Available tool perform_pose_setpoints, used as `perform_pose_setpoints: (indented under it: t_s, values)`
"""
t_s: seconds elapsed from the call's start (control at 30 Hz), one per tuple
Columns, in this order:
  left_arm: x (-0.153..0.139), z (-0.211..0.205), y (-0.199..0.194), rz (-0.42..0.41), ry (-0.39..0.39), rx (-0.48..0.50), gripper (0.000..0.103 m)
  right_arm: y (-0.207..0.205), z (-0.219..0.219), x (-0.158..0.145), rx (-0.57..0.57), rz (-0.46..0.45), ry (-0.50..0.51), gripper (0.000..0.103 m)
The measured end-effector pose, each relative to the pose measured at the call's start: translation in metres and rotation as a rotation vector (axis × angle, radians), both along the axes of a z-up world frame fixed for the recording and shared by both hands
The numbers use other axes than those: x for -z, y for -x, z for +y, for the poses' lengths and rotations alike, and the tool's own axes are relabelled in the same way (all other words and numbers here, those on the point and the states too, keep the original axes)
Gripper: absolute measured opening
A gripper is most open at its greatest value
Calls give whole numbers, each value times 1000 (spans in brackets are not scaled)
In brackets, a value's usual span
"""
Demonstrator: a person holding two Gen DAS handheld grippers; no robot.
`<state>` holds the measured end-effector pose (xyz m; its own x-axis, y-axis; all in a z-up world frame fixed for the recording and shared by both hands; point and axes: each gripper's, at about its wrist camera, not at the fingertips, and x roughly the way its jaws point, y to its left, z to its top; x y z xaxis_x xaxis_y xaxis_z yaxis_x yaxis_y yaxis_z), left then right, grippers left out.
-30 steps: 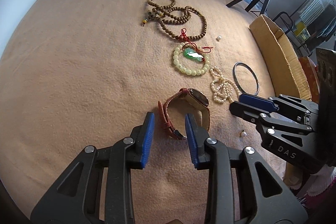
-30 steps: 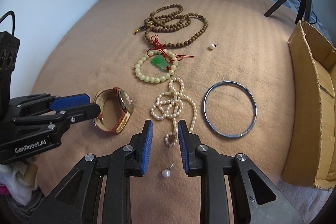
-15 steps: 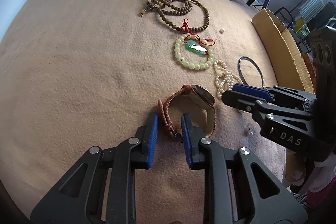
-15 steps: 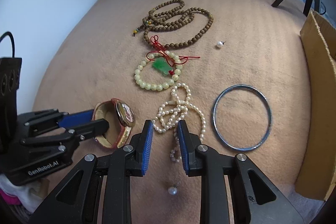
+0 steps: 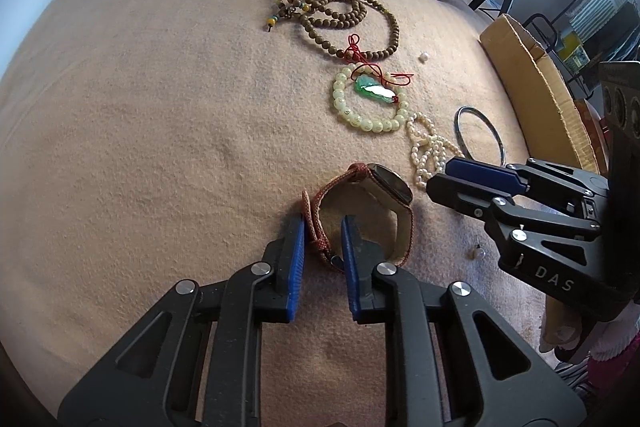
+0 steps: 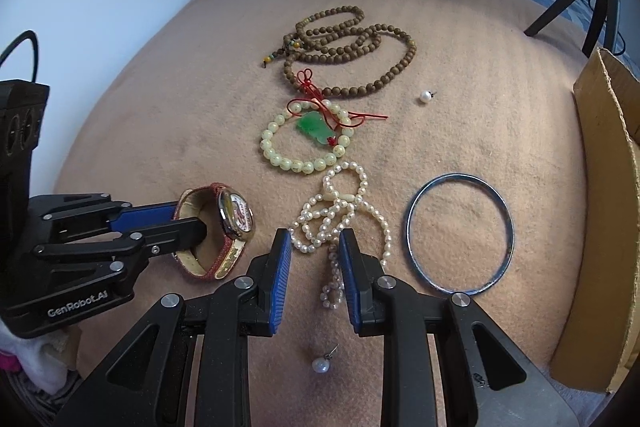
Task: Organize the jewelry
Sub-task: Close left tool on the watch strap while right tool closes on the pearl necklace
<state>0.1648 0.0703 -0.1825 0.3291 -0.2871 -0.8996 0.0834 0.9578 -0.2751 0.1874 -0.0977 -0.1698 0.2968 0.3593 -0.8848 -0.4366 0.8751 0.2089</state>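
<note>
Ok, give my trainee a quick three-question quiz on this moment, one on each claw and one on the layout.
1. True or false: the left claw has one finger inside the loop of the watch strap.
2. Multiple choice: the right claw straddles which item? A) metal bangle B) pearl strand C) wooden bead necklace
3. Fill in: the green pendant lies inside the ring of the pale ____ bracelet.

Key: 1 true; 2 B; 3 bead.
</note>
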Motion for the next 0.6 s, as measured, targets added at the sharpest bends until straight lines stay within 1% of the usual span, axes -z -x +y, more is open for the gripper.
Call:
perform_pose_setpoints:
  t_s: [0.33, 0.6]
  values:
    - [1, -1, 1, -6, -8, 4, 16, -4, 6, 4, 8, 5, 46, 23]
    - [1, -1, 1, -10, -9, 5, 14, -5, 19, 7, -30, -27, 121, 23]
